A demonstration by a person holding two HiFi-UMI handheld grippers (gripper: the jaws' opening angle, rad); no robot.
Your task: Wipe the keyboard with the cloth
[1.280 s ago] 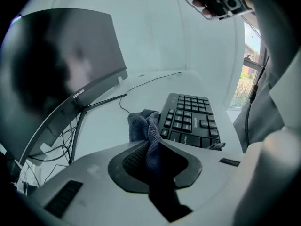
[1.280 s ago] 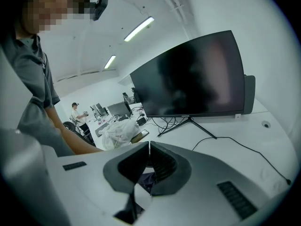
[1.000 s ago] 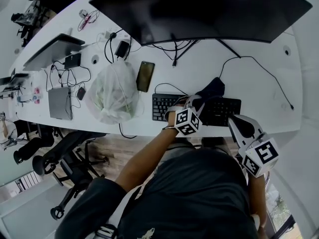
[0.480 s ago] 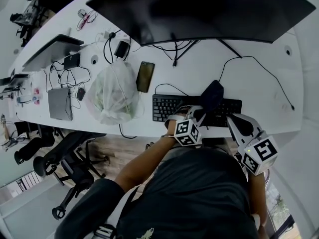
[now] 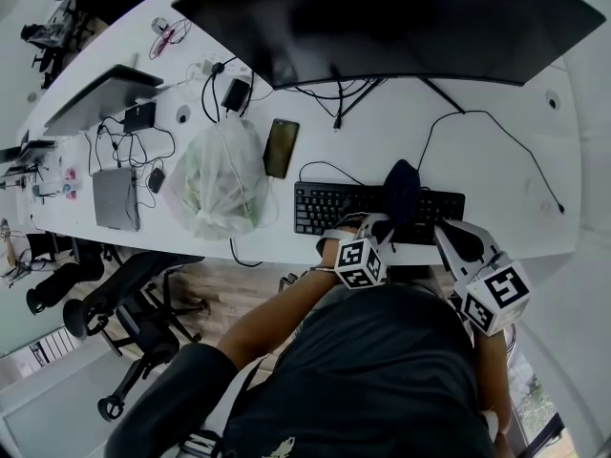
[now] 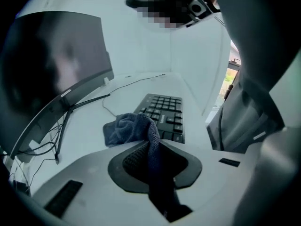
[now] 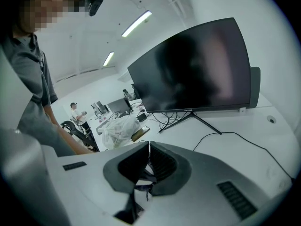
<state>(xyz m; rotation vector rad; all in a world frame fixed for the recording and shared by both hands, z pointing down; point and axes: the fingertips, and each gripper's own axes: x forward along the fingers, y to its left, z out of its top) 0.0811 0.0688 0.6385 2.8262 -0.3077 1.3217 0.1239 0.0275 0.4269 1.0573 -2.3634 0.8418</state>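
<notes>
Left gripper (image 6: 151, 149) is clamped on the cloth (image 6: 126, 128): a fold runs down between the jaws, and the rest bunches just past the tips.

The cloth sits on the keyboard (image 5: 325, 208), right of centre, spilling over the far edge onto the desk (image 5: 506, 175). From the left gripper the bundle lies straight ahead, on the far side, so the grip is on the cloth's near end.

The keyboard's long axis runs left-right along the near desk edge. The left half of the keys is bare, and a short stretch is bare at the right end.

Right gripper (image 7: 149, 149) has its jaws together with nothing between them and points up toward the monitor (image 7: 193, 65). It hangs near the keyboard's right end, off the desk edge, probably not touching anything; the head view is too coarse to be sure.

Judgement: the wipe belongs to the left gripper, which already has the cloth. The next stroke should drag sideways along the long axis, most likely leftward over the uncovered keys. Risk: a bunched cloth makes narrow contact, and a pull could shift the keyboard since the right gripper isn't bracing it.
</notes>
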